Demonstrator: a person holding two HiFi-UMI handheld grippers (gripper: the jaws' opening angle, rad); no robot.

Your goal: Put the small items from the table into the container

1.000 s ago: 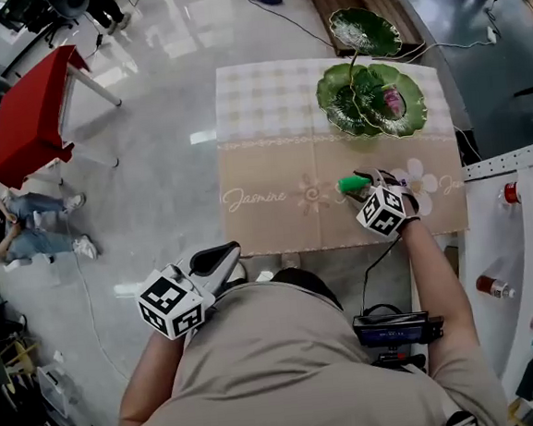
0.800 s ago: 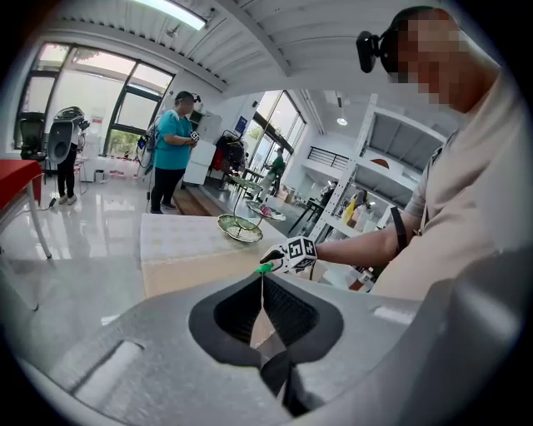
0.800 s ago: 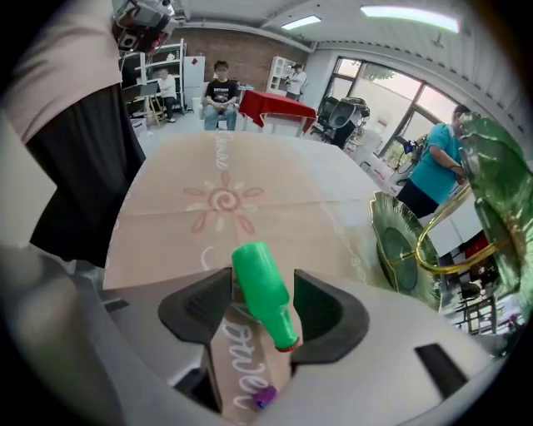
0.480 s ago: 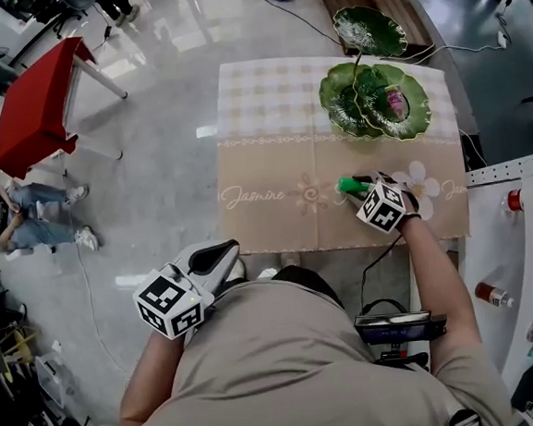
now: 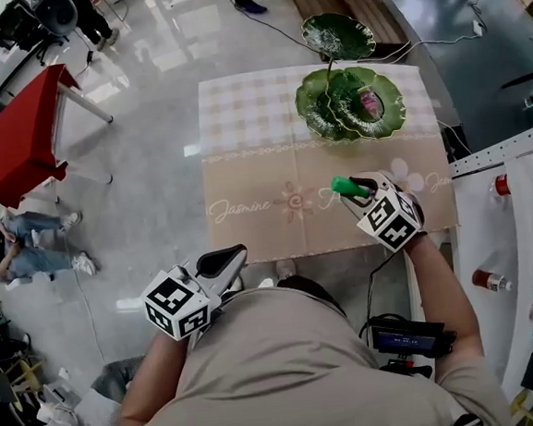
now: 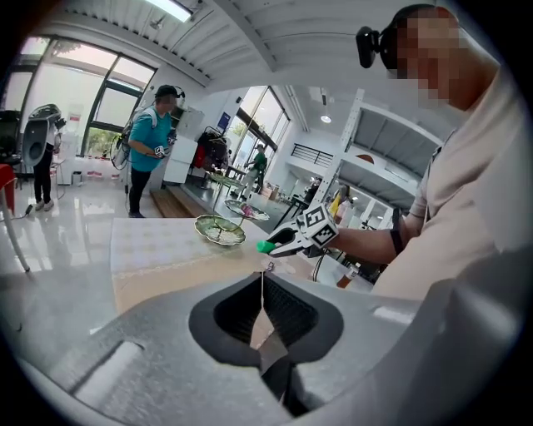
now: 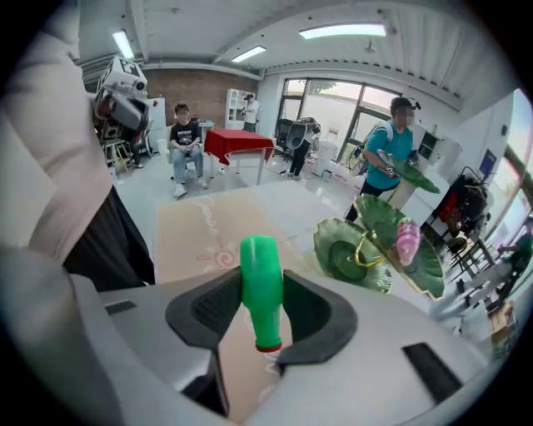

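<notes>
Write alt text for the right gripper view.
The right gripper holds a small green plastic bottle, red-rimmed end toward the camera, its fingers closing on it. Beyond lie a beige printed tablecloth and a green leaf-shaped dish holding a pink item.

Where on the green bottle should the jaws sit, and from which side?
Grip the green bottle across its wide, straight-sided body, jaws coming from either flank; the neck tapers and would likely slip. The jaws of the right gripper are closing on that body now.

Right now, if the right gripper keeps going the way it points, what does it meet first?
The right gripper, jaws closing on the green bottle, would likely meet the tan tablecloth, left of the leaf dish; depth unclear.
</notes>
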